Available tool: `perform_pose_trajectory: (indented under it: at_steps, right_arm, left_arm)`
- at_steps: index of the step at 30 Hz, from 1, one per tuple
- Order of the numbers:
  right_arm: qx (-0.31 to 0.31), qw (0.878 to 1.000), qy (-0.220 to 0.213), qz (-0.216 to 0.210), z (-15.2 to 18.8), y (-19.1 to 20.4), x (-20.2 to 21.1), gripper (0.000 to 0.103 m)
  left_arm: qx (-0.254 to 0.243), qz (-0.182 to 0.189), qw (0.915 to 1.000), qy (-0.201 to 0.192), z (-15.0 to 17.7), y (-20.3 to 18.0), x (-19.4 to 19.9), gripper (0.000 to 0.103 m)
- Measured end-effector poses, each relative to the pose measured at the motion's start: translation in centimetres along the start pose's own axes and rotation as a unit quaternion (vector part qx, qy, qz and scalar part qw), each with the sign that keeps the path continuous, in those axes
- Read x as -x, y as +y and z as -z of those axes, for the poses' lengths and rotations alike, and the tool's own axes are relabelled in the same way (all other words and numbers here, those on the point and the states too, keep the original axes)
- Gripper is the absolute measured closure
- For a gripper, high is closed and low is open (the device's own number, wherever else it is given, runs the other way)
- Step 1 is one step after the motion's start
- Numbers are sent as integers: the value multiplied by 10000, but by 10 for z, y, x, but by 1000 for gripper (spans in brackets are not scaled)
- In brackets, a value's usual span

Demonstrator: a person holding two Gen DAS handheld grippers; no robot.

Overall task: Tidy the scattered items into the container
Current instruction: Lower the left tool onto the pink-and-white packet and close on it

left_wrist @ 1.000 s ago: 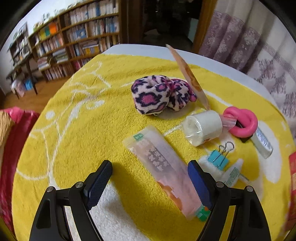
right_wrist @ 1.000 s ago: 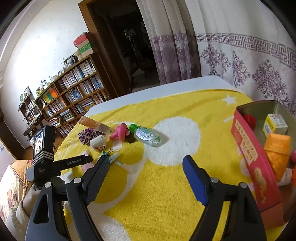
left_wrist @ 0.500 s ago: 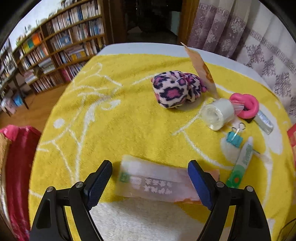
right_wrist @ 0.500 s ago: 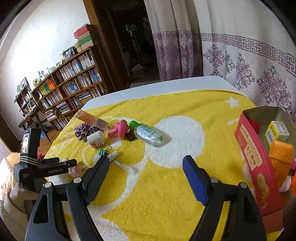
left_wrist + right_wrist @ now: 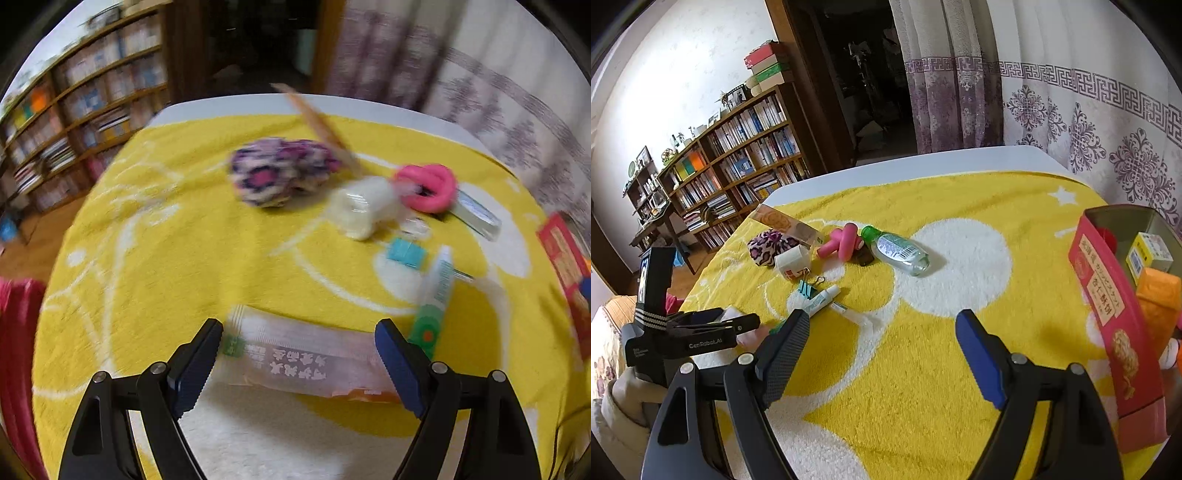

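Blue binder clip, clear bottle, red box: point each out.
Blue binder clip point(image 5: 808, 289), right wrist view, on its blue body.
Clear bottle point(image 5: 897, 251), right wrist view, on its label.
Red box point(image 5: 1108, 314), right wrist view, on its printed side.

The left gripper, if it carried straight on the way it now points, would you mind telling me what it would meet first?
Most likely the clear wrapped packet, which lies crosswise between the open fingers of the left gripper on the yellow towel. The picture is blurred, so the remaining gap is unclear.

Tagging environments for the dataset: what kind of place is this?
Most likely a home living room or study: packed bookshelves along the wall, patterned curtains beside a dark doorway, and a table under a yellow towel.
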State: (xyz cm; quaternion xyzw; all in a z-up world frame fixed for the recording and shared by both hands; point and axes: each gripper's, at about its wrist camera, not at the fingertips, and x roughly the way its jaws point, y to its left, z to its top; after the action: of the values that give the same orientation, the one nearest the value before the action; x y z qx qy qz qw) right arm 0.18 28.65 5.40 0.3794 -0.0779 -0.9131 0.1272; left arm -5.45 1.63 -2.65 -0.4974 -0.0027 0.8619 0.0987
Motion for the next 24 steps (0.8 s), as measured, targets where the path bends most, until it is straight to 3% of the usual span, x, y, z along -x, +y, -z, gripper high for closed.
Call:
perform_pose_trajectory:
  at_steps: [5, 8, 16, 24]
  right_arm:
    - [-131, 9999, -88, -1, 1, -7, 8, 19]
    - [-221, 9997, -103, -26, 3, -12, 11, 19]
    - [-174, 9997, -116, -92, 12, -11, 17, 19]
    - [-78, 9999, -105, -56, 18, -6, 22, 19]
  left_arm:
    - [-736, 374, 9966, -44, 11, -32, 11, 17]
    - [-1079, 151, 9940, -23, 24, -47, 20, 17]
    - [-999, 31, 9950, 0, 48, -44, 42, 17]
    - [-1433, -150, 9896, -27, 65, -28, 49, 17]
